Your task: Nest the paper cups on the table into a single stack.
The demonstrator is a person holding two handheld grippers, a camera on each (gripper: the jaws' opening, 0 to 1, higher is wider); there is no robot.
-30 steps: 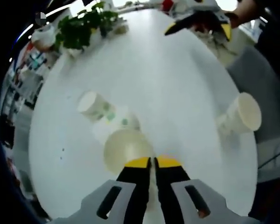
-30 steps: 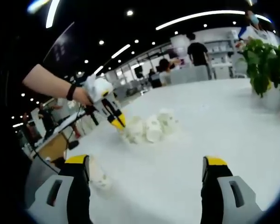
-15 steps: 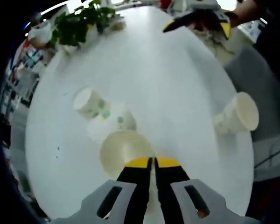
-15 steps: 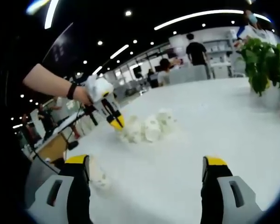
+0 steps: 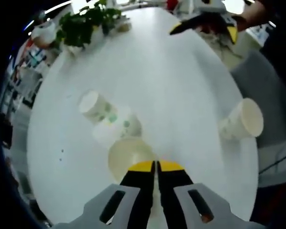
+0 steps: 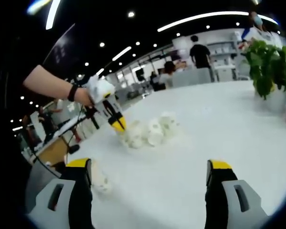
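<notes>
Left gripper [image 5: 156,167] clamped on a cup rim; right gripper [image 6: 150,174] wide open and empty.

The left jaws stay closed on the near rim of the held cup [image 5: 128,157], which lies mouth-up against the toppled cups [image 5: 107,117] on the table [image 5: 181,90]. Over the last second the cluster has barely shifted, so nesting has not visibly advanced. A lone cup [image 5: 243,121] lies on its side near the table edge, close to the right gripper's left jaw [image 6: 99,180].
</notes>
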